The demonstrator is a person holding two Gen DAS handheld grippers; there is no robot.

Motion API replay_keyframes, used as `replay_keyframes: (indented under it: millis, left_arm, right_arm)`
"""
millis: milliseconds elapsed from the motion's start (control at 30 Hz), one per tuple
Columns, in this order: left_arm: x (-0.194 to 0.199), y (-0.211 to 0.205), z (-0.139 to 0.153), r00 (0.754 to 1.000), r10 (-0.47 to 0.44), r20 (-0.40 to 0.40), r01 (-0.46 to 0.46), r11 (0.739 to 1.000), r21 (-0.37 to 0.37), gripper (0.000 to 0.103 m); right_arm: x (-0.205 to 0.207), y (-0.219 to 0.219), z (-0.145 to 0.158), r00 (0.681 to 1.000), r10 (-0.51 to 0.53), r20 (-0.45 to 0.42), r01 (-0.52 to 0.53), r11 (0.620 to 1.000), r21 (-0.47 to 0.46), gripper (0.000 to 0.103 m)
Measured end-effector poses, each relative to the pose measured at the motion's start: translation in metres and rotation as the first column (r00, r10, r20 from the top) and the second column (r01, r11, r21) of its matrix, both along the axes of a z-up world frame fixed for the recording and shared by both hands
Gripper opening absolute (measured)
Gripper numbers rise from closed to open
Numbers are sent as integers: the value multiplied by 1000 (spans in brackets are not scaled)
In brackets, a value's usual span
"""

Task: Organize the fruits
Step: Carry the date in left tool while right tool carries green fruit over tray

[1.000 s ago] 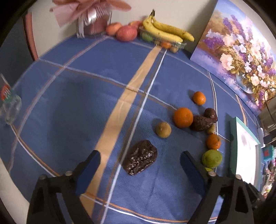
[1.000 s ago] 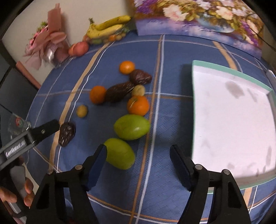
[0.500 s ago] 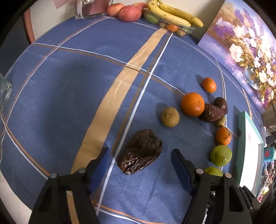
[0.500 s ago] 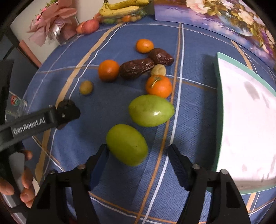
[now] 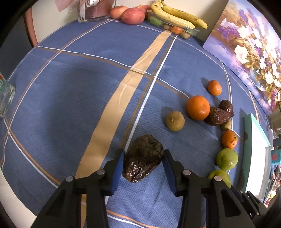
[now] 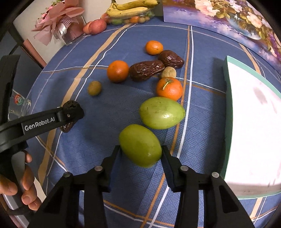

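Note:
My left gripper is shut on a wrinkled brown date that lies on the blue tablecloth; it also shows in the right wrist view. My right gripper is shut on a green mango. A second green mango lies just beyond. Three oranges, two more dates and a small brown fruit lie further out. The white tray with a green rim is at the right.
Bananas and apples sit at the far edge by a pink bouquet. A flower painting leans at the back right. A glass jar stands at the left edge.
Both grippers moved forward and down. The left jaws closed onto the date. The right jaws closed onto the near green mango.

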State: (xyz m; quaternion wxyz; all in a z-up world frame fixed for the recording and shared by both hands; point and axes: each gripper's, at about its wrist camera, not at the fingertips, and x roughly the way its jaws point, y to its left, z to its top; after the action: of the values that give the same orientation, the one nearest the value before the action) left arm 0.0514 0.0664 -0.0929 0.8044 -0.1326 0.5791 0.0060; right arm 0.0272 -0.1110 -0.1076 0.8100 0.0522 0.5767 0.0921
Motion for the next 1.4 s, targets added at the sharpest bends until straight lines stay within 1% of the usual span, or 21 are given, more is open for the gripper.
replay_keyframes:
  millis: [67,133,367,433,533,633,733,833,900,1000,1067,1133,1233,1400]
  left_arm:
    - [-2,1,1,1000,0,2,0,1000,-14,44]
    - [-3,0,2,1000,-3,4,3,1000,-25,43]
    - [-9,-5,14,999,-12,46,13,1000,-26,43]
    - [-10,-5,18,998,-7,60,9,1000,-28,43]
    - [-11,-2,24,997,0,75,2,1000,-30,43]
    - [-13,-2,30,996,0,92,3,1000,-28,43]
    - [-14,-5,38,994,-3,106,6,999,-32,43]
    - [-11,-9,43,993,-4,117,9,999,-39,43]
    - [-9,-12,49,992,-4,128,9,999,-44,43]
    - [-8,-19,59,989,-13,146,21,998,-55,43]
    - [-7,-28,68,987,-28,161,39,997,-64,43]
    - [-6,-39,77,983,-52,178,64,996,-59,43]
    - [-2,-60,91,975,-94,201,105,993,-47,43]
    - [7,-104,109,958,-175,227,187,982,-32,43]
  right_arm:
    - [0,0,0,1000,-6,0,6,1000,5,46]
    - [-2,-4,2,1000,-13,4,13,1000,11,46]
    - [-3,-14,10,999,-39,13,38,998,46,45]
    - [-5,-16,14,999,-45,23,43,998,55,45]
    - [-7,-20,26,997,-56,60,52,995,80,45]
    - [-11,-29,41,991,-90,104,79,992,103,45]
    - [-12,-41,54,979,-142,146,130,988,88,45]
    - [-7,-55,57,970,-196,147,184,979,88,45]
    - [-5,-71,57,957,-252,142,241,966,90,45]
    - [-2,-105,60,926,-352,137,342,936,88,45]
    - [-4,-130,61,896,-425,131,416,905,93,45]
    - [-8,-154,63,861,-490,137,484,872,77,45]
    - [-12,-179,65,822,-551,140,546,834,80,45]
    - [-18,-210,66,774,-616,143,612,787,76,45]
